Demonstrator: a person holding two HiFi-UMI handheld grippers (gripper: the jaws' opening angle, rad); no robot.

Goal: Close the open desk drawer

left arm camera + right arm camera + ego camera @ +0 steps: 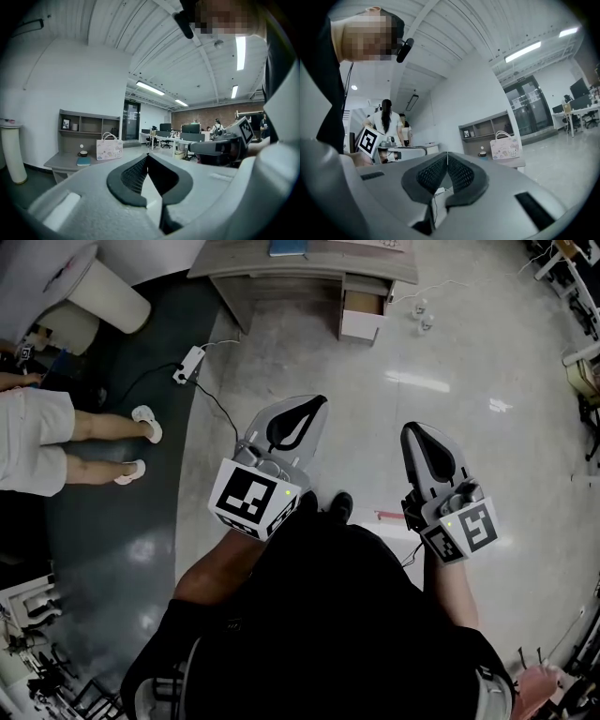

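A grey desk (300, 266) stands at the far end of the floor in the head view, with one drawer (364, 313) pulled out at its right side. My left gripper (322, 399) and right gripper (410, 428) are both held near my body, far short of the desk, tips touching and nothing between them. The desk (63, 162) shows small at the left in the left gripper view, behind the shut left gripper (147, 154). In the right gripper view the desk (511, 162) sits beyond the shut right gripper (447, 153).
A power strip (188, 364) with a cable lies on the floor left of my path. A person's legs (103, 442) stand at the left. A white cylinder (108, 294) stands left of the desk. Two small bottles (422, 315) sit right of the drawer. A patterned bag (109, 147) rests on the desk.
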